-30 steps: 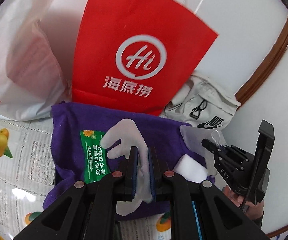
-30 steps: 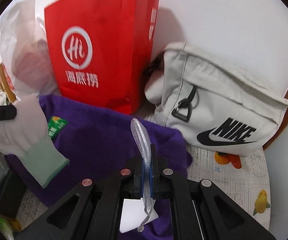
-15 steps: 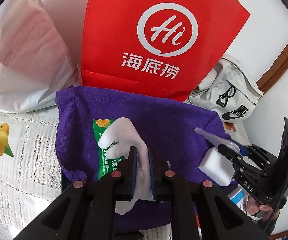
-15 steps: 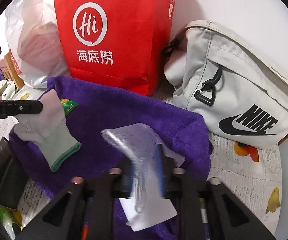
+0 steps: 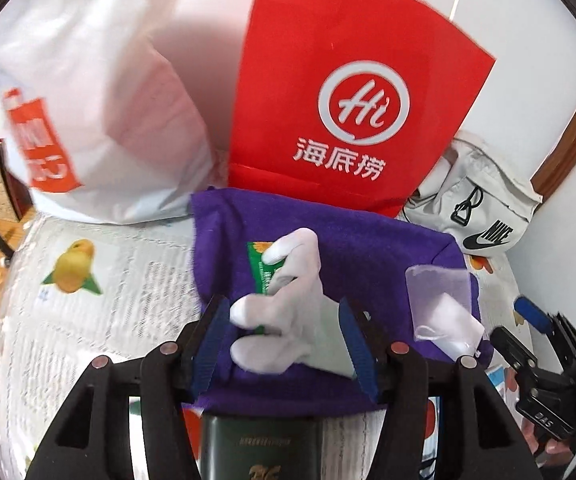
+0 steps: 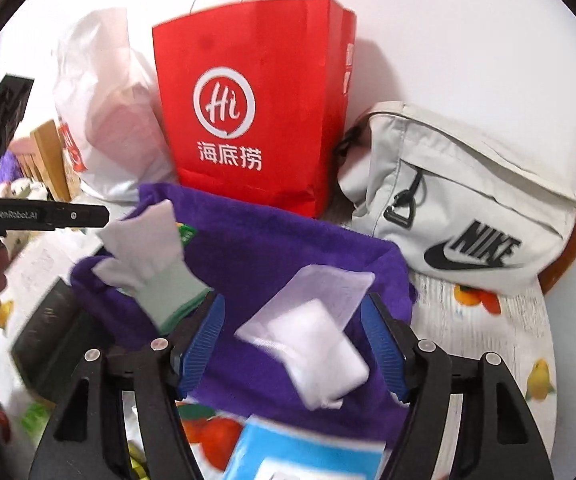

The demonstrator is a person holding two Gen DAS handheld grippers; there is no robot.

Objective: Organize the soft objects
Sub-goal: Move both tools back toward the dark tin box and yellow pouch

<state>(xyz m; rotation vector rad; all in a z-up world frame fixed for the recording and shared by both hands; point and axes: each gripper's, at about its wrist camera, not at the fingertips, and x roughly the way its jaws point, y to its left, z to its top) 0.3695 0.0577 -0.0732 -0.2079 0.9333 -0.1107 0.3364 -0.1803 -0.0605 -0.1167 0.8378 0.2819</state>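
Glove (image 5: 288, 312), pouch (image 6: 308, 336) released onto towel (image 6: 272, 248)

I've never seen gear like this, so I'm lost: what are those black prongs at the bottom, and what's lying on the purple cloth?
A person holds hand-held tongs in each hand, each with a camera looking along its prongs. The left tongs have just been opening around a white glove; the right tongs likewise around a clear pouch with a white block inside. Neither is gripped now; both lie on the purple towel. Behind stand a red paper bag and a grey Nike bag.
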